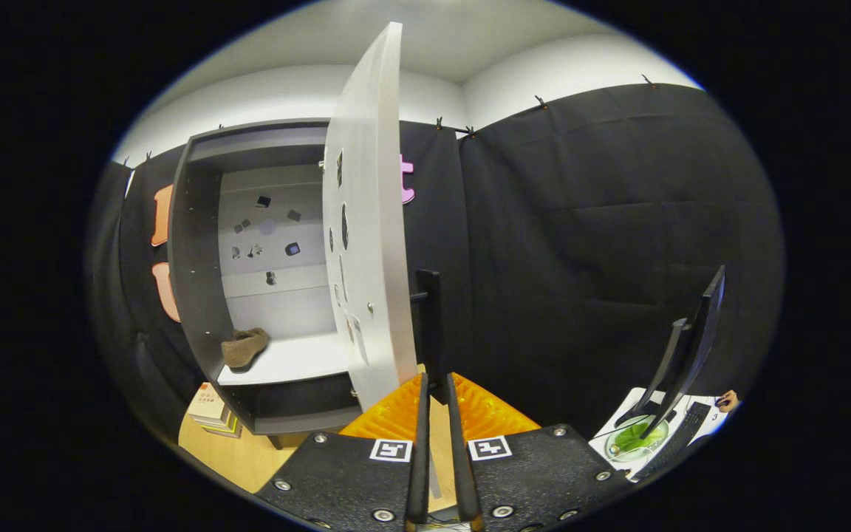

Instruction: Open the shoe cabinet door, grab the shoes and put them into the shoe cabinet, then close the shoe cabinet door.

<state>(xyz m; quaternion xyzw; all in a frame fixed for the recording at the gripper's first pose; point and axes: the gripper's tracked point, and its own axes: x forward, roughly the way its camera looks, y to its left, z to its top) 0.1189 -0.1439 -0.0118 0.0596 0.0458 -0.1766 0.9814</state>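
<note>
The grey shoe cabinet (200,244) stands ahead and to the left with its white door (366,222) swung open, edge toward me. A brown shoe (244,346) lies on the white shelf (300,362) inside, near the left wall. A black vertical handle (429,310) sticks out from the door's outer face. Its lower end runs down between my fingertips. My gripper (435,380) is shut on this handle, the two fingers pressing it from either side.
A wooden table (237,454) carries the cabinet, with a stack of books (211,406) by its lower left corner. To the right stand a dark monitor (695,347), a keyboard (680,440) and a glass bowl with green contents (636,440); a hand (728,401) rests by the keyboard.
</note>
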